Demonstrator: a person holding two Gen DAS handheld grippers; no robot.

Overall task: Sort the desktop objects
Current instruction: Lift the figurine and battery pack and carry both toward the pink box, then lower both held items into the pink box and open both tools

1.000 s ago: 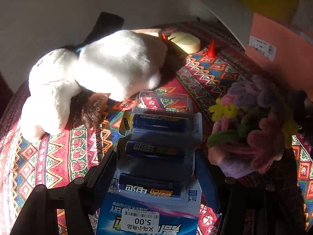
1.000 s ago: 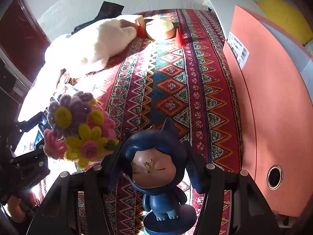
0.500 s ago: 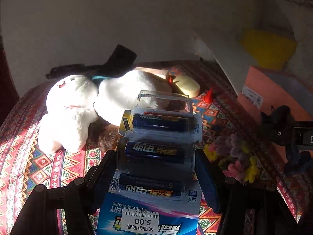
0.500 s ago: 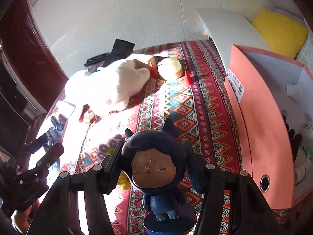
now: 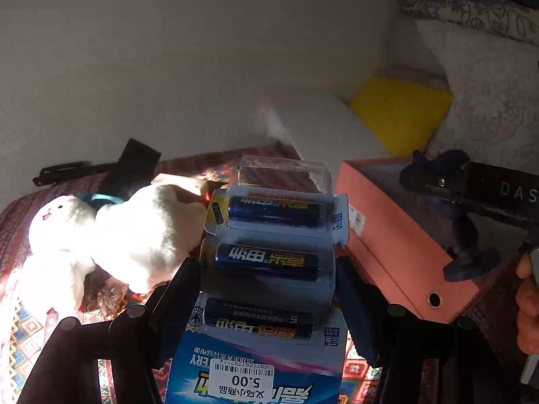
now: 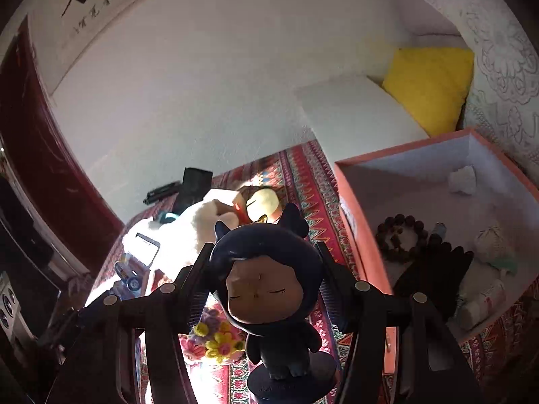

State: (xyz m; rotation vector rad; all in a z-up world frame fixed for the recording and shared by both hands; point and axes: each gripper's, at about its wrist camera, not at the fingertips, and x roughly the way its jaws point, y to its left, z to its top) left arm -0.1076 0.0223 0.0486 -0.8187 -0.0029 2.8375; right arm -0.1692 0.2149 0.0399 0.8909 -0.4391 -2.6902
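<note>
Sunlight falls across a patterned red tablecloth (image 6: 303, 181) crowded with things. White plush rabbit (image 5: 101, 235) lies on its side at the far left of the table, with a black strap-like object (image 5: 134, 165) behind it by the wall. Near the middle sits a small bunch of pipe-cleaner flowers (image 6: 215, 336) in yellow, pink and purple. An open salmon-pink box (image 6: 367, 256) stands along the right edge of the table; inside lie a dark bead bracelet (image 6: 401, 235), a black glove-like item (image 6: 434, 276) and some pale small things too blurred to name. Beyond the box are a white slab and a yellow cushion (image 6: 431, 84).

Left gripper (image 5: 269, 269) is clamped on a blister pack of batteries (image 5: 269, 262), its black fingers pressing the pack's two side edges. The pack is held above the table, between the rabbit and the box, its long axis running away from the camera. Three blue batteries lie crosswise in it, and the price sticker end points back toward the camera.

Right gripper (image 6: 266, 269) is closed on a dark blue figurine (image 6: 266, 279) with horn-like ears, gripping both sides of its large head. The figurine stands upright, face toward the camera, round base hanging free. In the left wrist view it hangs over the box's near wall (image 5: 465, 222). A person's hand (image 5: 527, 306) shows at the right edge.
</note>
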